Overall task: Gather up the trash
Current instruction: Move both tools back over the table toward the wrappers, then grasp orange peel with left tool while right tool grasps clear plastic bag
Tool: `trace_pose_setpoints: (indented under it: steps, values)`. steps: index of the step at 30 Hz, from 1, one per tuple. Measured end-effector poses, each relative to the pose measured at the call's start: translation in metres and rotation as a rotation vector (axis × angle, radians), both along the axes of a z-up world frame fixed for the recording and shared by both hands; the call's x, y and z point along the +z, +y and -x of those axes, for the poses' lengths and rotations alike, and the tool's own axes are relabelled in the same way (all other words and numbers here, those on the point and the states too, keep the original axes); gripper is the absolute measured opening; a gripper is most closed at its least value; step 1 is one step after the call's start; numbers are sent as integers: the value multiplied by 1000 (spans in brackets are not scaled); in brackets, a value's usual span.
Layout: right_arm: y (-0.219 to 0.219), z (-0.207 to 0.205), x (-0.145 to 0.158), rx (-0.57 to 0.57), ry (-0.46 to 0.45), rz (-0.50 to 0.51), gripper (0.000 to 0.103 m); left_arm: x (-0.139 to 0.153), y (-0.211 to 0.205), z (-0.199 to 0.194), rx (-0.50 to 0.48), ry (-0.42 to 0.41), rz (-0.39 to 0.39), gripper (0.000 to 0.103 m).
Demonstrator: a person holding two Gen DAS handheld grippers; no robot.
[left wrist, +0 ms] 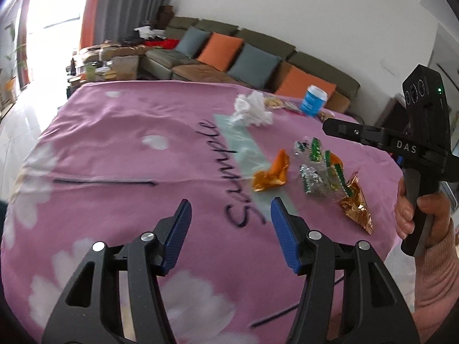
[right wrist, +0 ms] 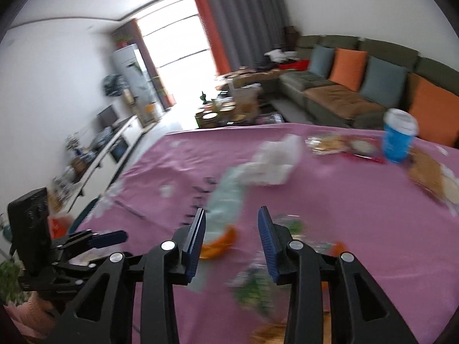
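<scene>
The left gripper (left wrist: 231,212) hangs above the pink flowered cloth (left wrist: 120,149), jaws spread wide, nothing between the blue pads (left wrist: 178,235). The cloth bears the handwritten-style word "Simple" (left wrist: 226,172) in dark script, running across a pale green strip.

The right gripper (right wrist: 231,223) is likewise released, jaws apart and empty, above the trash cluster. Seen from the left wrist view, its black body (left wrist: 424,149) carries the white lettering "DAS" (left wrist: 406,147); a green indicator light (left wrist: 439,89) shows near its top. The right hand (left wrist: 421,218) grips its handle, with a pink knitted sleeve at the wrist.

Trash on the cloth:
- Crumpled white tissue (left wrist: 252,109), at the far end of the green strip.
- Orange wrapper (left wrist: 272,173), on the strip, nearest the left gripper.
- Clear and silver wrappers with green printed edges (left wrist: 318,169), just right of the orange wrapper; the print is too small to read.
- Gold foil wrapper (left wrist: 355,203), touching the green-edged wrappers, near the cloth's right edge.

A blue cup (left wrist: 312,100) with white lid and white label print, not legible, stands at the far side, beside flat packets. The right wrist view is motion-blurred; wrappers there show only as colour patches. A sofa (left wrist: 258,57) with orange and grey cushions lies beyond.
</scene>
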State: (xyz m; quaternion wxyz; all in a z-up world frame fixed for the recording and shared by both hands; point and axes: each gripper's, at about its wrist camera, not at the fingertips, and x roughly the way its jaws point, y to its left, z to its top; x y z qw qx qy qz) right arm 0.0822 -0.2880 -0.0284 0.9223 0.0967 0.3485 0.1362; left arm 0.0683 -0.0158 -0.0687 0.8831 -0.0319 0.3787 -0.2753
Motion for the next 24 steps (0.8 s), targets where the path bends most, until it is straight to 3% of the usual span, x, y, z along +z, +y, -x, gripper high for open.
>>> trace_pose_setpoints:
  steps: [6,14,16,18,20,22,24]
  values:
    - [-33,-8,-19,-72,47,-4,39,-4,-32,-23,-55,56,0,57]
    - [-27,-16,-38,-48,111,-17,39,-23,-48,-49,-63,158,-11,54]
    - [-24,-19,-42,-44,124,-14,39,-22,-50,-51,-71,160,-4,52]
    - [-24,-20,-46,-42,135,-22,38,-24,-52,-54,-78,172,1,42]
    - [-23,-21,-47,-40,136,-20,34,-26,-55,-55,-82,178,-1,36]
    - [-21,-21,-48,-35,139,-16,18,-26,-56,-55,-90,177,2,28]
    - [-20,-20,-50,-31,142,-13,13,-28,-57,-56,-97,187,9,23]
